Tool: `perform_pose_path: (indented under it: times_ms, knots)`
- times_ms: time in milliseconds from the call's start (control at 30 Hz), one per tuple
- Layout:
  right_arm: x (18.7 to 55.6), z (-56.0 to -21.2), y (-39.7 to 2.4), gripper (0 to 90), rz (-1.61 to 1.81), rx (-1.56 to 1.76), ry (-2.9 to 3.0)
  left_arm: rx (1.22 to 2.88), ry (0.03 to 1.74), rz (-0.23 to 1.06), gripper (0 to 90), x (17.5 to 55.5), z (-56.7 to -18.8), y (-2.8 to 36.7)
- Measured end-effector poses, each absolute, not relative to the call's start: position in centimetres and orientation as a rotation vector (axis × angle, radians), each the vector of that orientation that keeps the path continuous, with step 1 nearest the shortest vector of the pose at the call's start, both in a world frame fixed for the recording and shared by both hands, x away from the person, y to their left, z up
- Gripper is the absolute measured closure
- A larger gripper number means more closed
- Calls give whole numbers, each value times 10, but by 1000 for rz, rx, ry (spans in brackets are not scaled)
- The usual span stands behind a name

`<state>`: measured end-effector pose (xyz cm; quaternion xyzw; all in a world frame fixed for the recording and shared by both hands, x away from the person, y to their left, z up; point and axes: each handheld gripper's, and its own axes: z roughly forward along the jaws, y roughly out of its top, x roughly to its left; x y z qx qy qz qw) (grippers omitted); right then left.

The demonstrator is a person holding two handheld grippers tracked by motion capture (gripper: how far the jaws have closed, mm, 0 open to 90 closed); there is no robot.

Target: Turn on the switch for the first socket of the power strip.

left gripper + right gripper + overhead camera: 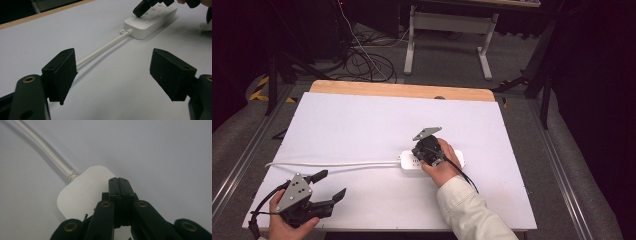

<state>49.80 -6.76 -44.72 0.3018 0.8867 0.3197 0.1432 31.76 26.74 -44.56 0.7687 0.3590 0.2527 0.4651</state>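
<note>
The closed right tool (428, 150) is being pressed onto the white power strip (408, 161) lying mid-tabletop (362, 120), likely at its switch. The left tool (328, 187) is being held open, idle, near the cable (332, 164).

Left gripper (112, 72) with black jaws spread wide above a white table (37, 37); a white cable (105, 47) runs between them to a white power strip (152, 21); another gripper's tip (141, 10) touches the strip's top.
</note>
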Motion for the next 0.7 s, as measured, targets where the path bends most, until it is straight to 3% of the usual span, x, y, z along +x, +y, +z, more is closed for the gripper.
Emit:
perform_pose_path:
  times_ms: [700]
  knots:
    - [495,-450,-63,900,888,873,2541,1897,877,627,225,317,-446,267]
